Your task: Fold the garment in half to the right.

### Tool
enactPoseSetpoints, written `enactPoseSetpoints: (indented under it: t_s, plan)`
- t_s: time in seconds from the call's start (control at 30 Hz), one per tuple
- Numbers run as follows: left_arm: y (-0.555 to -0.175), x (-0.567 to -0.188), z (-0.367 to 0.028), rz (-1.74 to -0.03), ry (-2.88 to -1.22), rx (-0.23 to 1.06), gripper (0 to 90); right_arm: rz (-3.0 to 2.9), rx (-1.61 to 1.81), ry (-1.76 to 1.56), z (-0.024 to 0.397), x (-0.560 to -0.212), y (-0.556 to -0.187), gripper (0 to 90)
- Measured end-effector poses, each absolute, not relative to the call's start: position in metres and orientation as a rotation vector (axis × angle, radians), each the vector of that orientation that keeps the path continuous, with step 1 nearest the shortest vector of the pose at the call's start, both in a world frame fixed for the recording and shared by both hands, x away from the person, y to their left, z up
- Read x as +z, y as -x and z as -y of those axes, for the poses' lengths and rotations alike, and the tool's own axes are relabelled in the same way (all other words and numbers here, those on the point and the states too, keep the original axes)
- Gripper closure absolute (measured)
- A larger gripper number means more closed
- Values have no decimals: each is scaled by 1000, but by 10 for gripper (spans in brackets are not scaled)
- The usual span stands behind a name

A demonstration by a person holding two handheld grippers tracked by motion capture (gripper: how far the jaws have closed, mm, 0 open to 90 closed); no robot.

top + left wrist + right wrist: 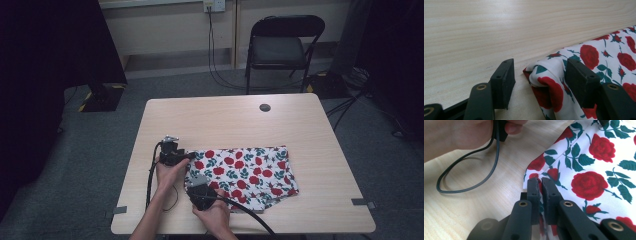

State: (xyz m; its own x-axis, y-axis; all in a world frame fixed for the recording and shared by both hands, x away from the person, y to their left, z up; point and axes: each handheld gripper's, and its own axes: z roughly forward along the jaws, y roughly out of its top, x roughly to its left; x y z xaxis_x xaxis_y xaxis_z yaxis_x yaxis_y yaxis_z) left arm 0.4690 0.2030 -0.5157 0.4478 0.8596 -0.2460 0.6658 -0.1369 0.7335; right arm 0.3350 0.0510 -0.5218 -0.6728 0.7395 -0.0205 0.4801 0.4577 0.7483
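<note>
High view: a white cloth printed with red roses and green leaves is seen lying folded flat on the near half of a pale wooden table, with its left edge at the two grippers. In the right gripper view, the right gripper is clamped on that cloth: its two black jaws are pressed together on a raised pinch of the near left edge, and the rest of the fabric is spread flat beyond and to the right of them. In the left gripper view, the left gripper is held with its jaws apart; a bunched, folded corner of the cloth stands between them, close against the right jaw and clear of the left one, which rests by bare wood. A hand and a looped black cable are seen to the left of the right gripper's jaws. Beyond the table, a black folding chair stands on grey carpet, with cables running from a wall socket.
</note>
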Motion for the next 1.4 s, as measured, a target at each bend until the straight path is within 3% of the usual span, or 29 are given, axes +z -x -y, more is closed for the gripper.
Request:
enactPoseSetpoints:
  t_s: [0.13,0.3,0.43,1.4]
  plan:
    - [-469,-517,-203,-1272,-1874,287,462,-2364,1057,-1036,-51,-522,-334,857]
    - [-469,-520,-201,-1237,-1873,255,681,-2362,1060,-1039,-51,-522,-334,858]
    - [-468,-518,-201,-1229,-1861,251,773,-2359,1065,-1049,-50,-522,-335,858]
    - [-456,-500,-202,-1238,-1831,315,811,-2344,1139,-1043,-50,-507,-334,864]
